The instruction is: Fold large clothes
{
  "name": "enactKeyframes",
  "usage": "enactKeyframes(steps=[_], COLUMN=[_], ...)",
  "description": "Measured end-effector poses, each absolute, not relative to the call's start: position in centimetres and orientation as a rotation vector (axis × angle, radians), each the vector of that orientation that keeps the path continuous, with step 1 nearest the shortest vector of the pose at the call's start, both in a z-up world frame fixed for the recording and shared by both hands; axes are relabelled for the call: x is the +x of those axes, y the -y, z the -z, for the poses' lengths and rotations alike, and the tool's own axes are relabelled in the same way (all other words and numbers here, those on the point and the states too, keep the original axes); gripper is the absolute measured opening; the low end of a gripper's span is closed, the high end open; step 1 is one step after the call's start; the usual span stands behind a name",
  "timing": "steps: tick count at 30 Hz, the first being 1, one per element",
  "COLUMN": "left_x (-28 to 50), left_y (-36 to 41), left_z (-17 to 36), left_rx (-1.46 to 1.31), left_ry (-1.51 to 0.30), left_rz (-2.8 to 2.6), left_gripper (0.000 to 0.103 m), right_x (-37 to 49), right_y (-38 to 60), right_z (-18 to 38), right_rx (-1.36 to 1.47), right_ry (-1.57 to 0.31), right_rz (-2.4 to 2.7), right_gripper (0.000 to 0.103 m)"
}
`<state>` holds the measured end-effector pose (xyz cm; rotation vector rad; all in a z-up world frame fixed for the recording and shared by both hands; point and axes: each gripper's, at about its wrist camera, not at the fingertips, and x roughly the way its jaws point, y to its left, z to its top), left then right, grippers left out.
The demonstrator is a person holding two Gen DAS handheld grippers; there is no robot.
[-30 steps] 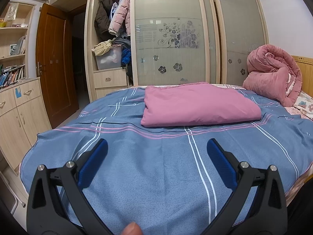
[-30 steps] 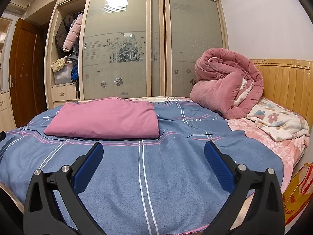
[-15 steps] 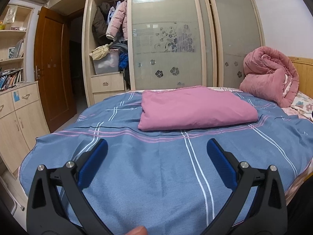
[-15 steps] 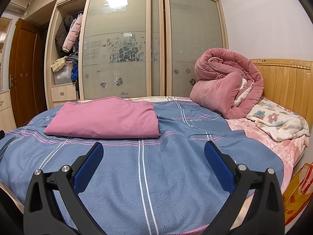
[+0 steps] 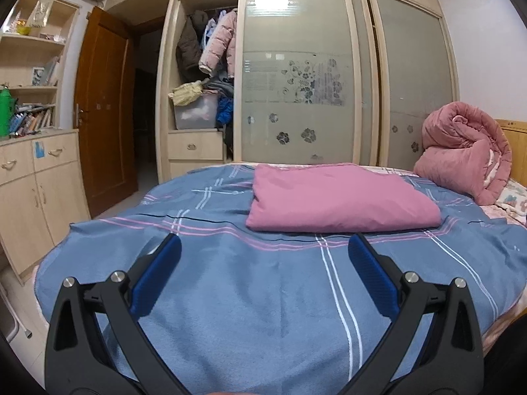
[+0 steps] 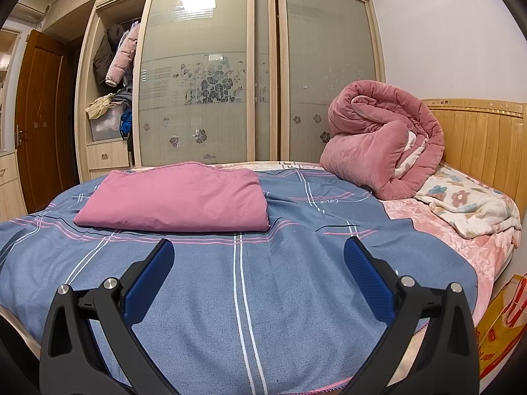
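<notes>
well beyond left claw [image 5: 264, 247], folded garment [image 5: 339, 199]

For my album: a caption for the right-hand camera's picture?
Open right gripper poised above a blue striped bedspread, folded pink cloth beyond.

A large pink garment [image 5: 339, 199] lay folded into a thick, roughly rectangular bundle on the blue striped sheet [image 5: 263, 296] covering the bed. Its surface was smooth with soft, rounded edges, the near edge running almost parallel to the pink stripes on the sheet. In the right wrist view the same bundle [image 6: 178, 197] sat left of centre, flat and compact, its far edge slightly puffed, well apart from the near edge of the bed.
</notes>
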<state>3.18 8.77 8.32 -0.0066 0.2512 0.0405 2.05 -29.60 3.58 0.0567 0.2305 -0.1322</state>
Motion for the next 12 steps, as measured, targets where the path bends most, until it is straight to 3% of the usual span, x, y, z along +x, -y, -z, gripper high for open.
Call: enactKeyframes(steps=[12], left_x=[3.9], left_y=[-7.7], left_z=[-8.1], left_rx=[0.046], left_ry=[-0.3], left_rz=[-0.069], left_gripper=[0.101], right_x=[2.0], right_y=[29.6], right_z=[-3.6], right_rx=[0.058], right_ry=[-0.23], right_rz=[0.132], right_gripper=[0.102])
